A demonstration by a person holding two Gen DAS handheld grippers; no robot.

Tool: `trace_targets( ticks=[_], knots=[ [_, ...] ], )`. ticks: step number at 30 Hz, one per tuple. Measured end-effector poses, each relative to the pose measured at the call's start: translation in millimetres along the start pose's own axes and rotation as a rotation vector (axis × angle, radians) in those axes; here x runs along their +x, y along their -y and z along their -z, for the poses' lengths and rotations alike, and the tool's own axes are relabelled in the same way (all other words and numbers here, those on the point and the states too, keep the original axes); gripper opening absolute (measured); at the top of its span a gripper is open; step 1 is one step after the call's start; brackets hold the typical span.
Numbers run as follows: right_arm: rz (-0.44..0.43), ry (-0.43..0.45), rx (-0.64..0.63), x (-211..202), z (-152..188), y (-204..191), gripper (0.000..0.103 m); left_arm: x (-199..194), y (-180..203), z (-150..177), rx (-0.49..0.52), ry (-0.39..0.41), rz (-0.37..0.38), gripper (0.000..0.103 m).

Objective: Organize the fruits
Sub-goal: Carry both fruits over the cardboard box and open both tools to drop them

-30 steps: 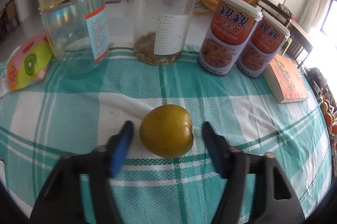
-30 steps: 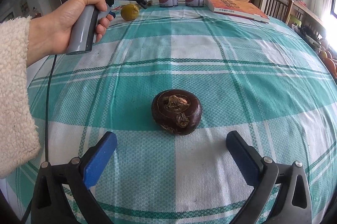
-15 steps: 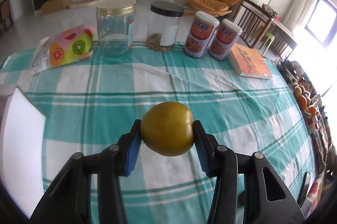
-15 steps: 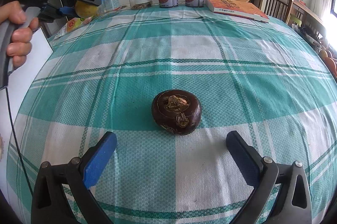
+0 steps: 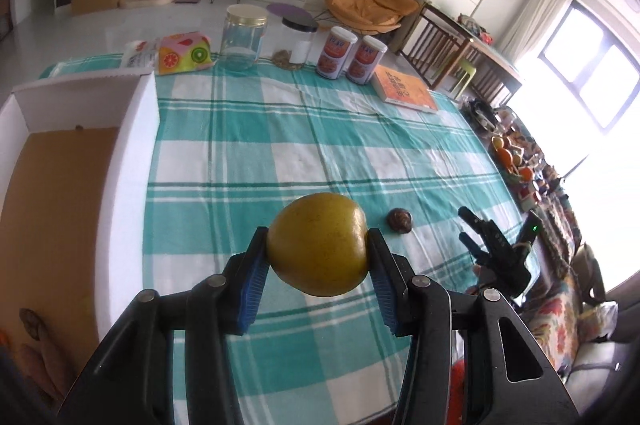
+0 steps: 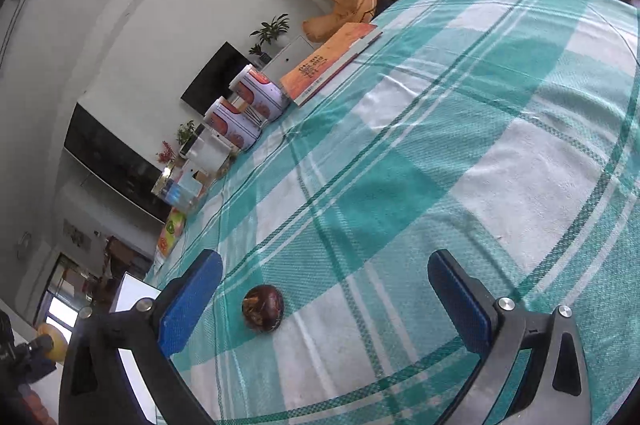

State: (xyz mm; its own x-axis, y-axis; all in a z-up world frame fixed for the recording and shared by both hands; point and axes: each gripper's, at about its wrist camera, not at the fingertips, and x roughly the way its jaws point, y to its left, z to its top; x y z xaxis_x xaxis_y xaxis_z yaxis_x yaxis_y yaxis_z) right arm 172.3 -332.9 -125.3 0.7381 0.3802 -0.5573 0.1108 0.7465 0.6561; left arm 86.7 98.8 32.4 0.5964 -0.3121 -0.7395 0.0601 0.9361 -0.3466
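The left gripper (image 5: 318,257) is raised well above a table covered in a green-and-white checked tablecloth (image 5: 280,153), looking down on it from a height. Its two blue-padded fingers (image 5: 252,289) are pinched on the sides of a round yellow fruit (image 5: 318,243), which hangs in the air between them, clear of the cloth. To the left of this gripper sits an open white box (image 5: 128,161) with a brown cardboard floor; a few other fruits lie blurred in its near corner.

The right gripper (image 6: 324,293) is held low over the table and rolled to one side, so the room appears tilted. Its blue pads (image 6: 460,299) are spread wide apart, holding nothing. A small, dark brown, round fruit (image 6: 263,308) rests on the cloth between them, nearer the left pad and touching neither.

At the far edge of the table stand two red-and-white cans (image 5: 351,59), an orange book (image 5: 404,87), two clear jars (image 5: 266,43) and a colourful fruit-print packet (image 5: 184,52).
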Motion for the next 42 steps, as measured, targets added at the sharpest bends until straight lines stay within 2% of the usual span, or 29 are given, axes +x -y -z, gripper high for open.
trace_targets(
  ticks=[1, 3, 5, 6, 8, 11, 12, 13, 17, 21, 24, 27, 30, 32, 36, 39, 42],
  knots=[
    [-0.016, -0.036, -0.039, 5, 2, -9, 0.095, -8, -3, 8, -0.006, 0.007, 0.004, 0.049],
    [-0.025, -0.113, -0.208, 15, 14, -45, 0.094, -20, -10, 21, -0.015, 0.016, 0.001, 0.049],
    [0.086, -0.156, -0.432, 31, 36, -86, 0.091, -25, -20, 30, -0.032, 0.014, -0.001, 0.049],
    [0.131, -0.168, -0.506, 41, 46, -100, 0.087, -26, -25, 32, -0.043, 0.012, 0.002, 0.049],
    [0.175, -0.207, -0.563, 60, 56, -116, 0.078, -28, -32, 37, -0.054, 0.012, 0.002, 0.049],
    [0.253, -0.232, -0.568, 82, 61, -116, 0.064, -34, -41, 41, -0.066, 0.027, 0.0, 0.049],
    [0.272, -0.219, -0.582, 82, 61, -116, 0.045, -37, -44, 43, -0.067, 0.033, -0.001, 0.049],
    [0.271, -0.225, -0.572, 82, 60, -115, 0.046, -39, -46, 44, -0.067, 0.039, -0.005, 0.049],
    [0.225, -0.219, -0.487, 63, 58, -107, 0.045, -49, -55, 50, -0.084, 0.05, -0.02, 0.049],
    [0.094, -0.231, -0.42, 33, 60, -127, 0.045, -64, -67, 54, -0.118, 0.056, -0.027, 0.049],
    [-0.035, -0.261, -0.413, 16, 69, -165, 0.045, -82, -77, 54, -0.154, 0.076, -0.027, 0.049],
    [-0.152, -0.309, -0.446, 5, 87, -215, 0.045, -105, -88, 54, -0.211, 0.09, 0.014, 0.049],
    [-0.269, -0.381, -0.496, -1, 116, -269, 0.045, -127, -99, 58, -0.257, 0.096, 0.066, 0.049],
    [-0.328, -0.426, -0.547, -5, 139, -302, 0.045, -140, -106, 61, -0.266, 0.112, 0.063, 0.049],
    [-0.398, -0.5, -0.639, -8, 179, -351, 0.045, -154, -133, 68, -0.262, 0.164, -0.06, 0.049],
    [-0.375, -0.5, -0.713, -11, 194, -372, 0.046, -151, -159, 76, -0.265, 0.181, -0.181, 0.049],
    [-0.349, -0.516, -0.768, -11, 207, -390, 0.046, -140, -187, 84, -0.275, 0.16, -0.267, 0.049]
  ],
)
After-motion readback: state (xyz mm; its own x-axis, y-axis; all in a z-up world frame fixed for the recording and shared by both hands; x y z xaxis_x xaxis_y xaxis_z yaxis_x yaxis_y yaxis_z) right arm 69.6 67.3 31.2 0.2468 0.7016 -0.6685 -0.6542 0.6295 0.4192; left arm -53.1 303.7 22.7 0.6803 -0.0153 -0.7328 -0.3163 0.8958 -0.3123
